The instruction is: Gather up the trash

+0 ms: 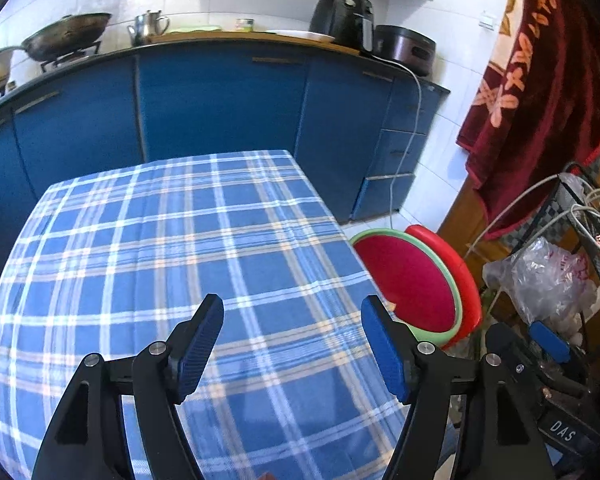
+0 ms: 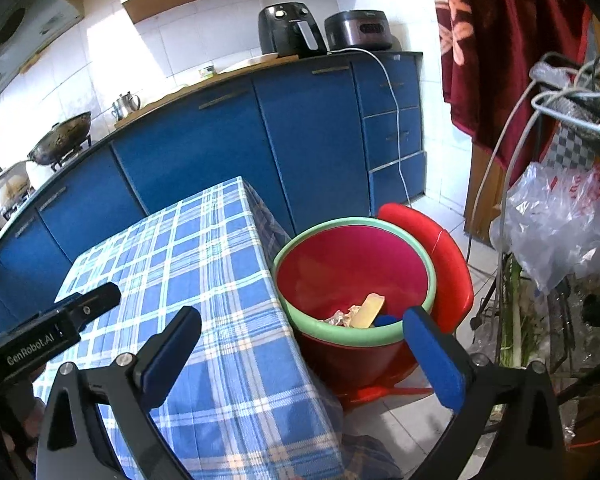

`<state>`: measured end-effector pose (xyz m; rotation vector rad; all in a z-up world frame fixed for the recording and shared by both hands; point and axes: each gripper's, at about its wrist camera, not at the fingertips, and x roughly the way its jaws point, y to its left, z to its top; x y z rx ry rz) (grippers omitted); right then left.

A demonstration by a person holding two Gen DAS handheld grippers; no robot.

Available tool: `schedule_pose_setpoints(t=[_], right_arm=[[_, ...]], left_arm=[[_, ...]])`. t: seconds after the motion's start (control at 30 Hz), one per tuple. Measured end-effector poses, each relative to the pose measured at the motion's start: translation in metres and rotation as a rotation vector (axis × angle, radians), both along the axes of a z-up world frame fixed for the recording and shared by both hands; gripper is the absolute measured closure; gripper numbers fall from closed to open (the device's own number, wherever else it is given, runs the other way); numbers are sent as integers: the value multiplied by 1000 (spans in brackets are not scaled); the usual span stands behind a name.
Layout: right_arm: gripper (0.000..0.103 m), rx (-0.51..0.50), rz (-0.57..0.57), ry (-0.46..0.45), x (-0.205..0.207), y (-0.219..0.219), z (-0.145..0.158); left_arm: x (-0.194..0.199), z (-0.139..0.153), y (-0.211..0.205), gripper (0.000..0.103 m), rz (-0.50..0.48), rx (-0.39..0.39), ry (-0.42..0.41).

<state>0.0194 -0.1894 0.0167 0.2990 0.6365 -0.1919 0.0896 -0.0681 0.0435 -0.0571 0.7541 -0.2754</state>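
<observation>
On the left, the left gripper (image 1: 292, 344) hovers over the checked table (image 1: 148, 248), jaws spread wide, holding nothing. Just beside the table's right edge stands one red bin (image 2: 356, 264) with a green rim; several trash scraps (image 2: 364, 312) lie inside. The right gripper (image 2: 300, 344) hangs above table edge and bin, wide open, empty. Farther right hangs one clear plastic bag (image 2: 556, 224).

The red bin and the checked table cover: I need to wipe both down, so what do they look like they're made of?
The red bin looks like moulded plastic, smooth and slightly glossy, with a pale green rim. The table cover looks like woven cotton-type cloth, matte: it drapes and folds at the table's corner. A coated fabric cannot be ruled out.
</observation>
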Motion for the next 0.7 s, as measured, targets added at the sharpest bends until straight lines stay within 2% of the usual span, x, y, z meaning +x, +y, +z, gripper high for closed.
schedule_pose_setpoints(t=[0.23,0.7], right_arm=[[0,-27,16,-7,-7,13,2],[0,-32,7,8,-7,14,1]], left_arm=[[-14,-2,9,30,22,13,2],[-16,-5,9,30,27,27,3]])
